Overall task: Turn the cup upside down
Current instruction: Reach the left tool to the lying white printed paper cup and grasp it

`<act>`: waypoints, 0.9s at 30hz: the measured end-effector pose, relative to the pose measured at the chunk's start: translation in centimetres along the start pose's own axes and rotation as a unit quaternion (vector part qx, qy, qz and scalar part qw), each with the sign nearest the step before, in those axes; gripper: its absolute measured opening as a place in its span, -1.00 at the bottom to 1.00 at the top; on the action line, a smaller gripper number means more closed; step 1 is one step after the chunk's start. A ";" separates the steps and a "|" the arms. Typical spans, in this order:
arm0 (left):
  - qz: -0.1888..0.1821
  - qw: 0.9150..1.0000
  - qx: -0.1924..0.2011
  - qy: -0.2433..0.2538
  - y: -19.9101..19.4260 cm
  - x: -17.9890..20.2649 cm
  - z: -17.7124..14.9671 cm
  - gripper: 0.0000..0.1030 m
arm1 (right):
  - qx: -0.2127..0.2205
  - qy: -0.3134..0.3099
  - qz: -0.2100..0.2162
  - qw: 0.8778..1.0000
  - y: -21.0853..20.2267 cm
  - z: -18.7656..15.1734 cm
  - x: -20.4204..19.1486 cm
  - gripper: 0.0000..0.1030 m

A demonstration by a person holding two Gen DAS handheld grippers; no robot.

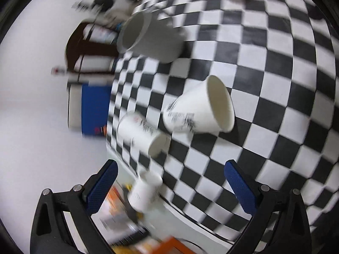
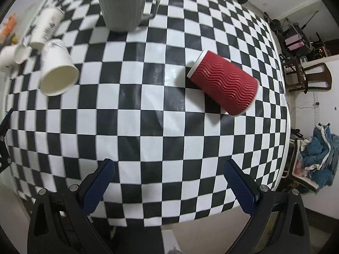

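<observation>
Checkered tablecloth (image 2: 148, 105) with cups lying on their sides

Both the right gripper (image 2: 169, 182) and the left gripper (image 1: 170, 182) are spread wide and hold nothing; the red ribbed cup (image 2: 224, 84) lies tipped over near the table's middle, well apart from the grey mug (image 2: 124, 4) and white paper cups (image 2: 57, 74)

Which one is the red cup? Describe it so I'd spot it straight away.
Look at the checkered table. Right of its middle, well away from the grey mug and the white paper cups on the left, the red cup lies on its side. It alone is red, with wavy ridges.
</observation>
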State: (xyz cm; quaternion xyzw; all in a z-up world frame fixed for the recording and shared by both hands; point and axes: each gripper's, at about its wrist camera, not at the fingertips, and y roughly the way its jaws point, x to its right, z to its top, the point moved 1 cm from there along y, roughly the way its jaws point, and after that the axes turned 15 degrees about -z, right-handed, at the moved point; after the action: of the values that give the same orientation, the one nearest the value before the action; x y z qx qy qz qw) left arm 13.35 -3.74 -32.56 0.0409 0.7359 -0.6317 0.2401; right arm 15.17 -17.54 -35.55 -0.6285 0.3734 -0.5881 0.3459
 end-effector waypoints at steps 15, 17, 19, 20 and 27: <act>-0.014 0.975 0.021 0.222 4.9 0.3 5.5 0.78 | -0.081 0.017 -0.004 0.997 5.3 0.2 0.3 1.00; -0.020 0.975 0.018 0.222 5.4 0.0 6.3 0.65 | -0.086 0.021 -0.004 0.996 5.4 0.1 0.6 1.00; -0.027 0.975 0.016 0.220 5.7 -0.1 7.1 0.30 | -0.091 0.027 -0.008 0.995 5.6 0.0 0.9 1.00; -0.028 0.976 0.013 0.217 6.1 -0.3 7.5 0.20 | -0.093 0.029 -0.009 0.995 5.6 -0.1 1.1 1.00; -0.041 0.986 0.034 0.161 4.9 -1.2 7.9 0.17 | -0.099 0.043 -0.022 0.994 5.8 -0.2 2.0 1.00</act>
State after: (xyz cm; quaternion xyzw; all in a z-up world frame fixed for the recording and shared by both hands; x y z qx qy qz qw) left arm 18.58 -9.95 -37.15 0.1195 0.7442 -0.6508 0.0911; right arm 14.61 -22.12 -39.64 -0.6418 0.4302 -0.5824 0.2528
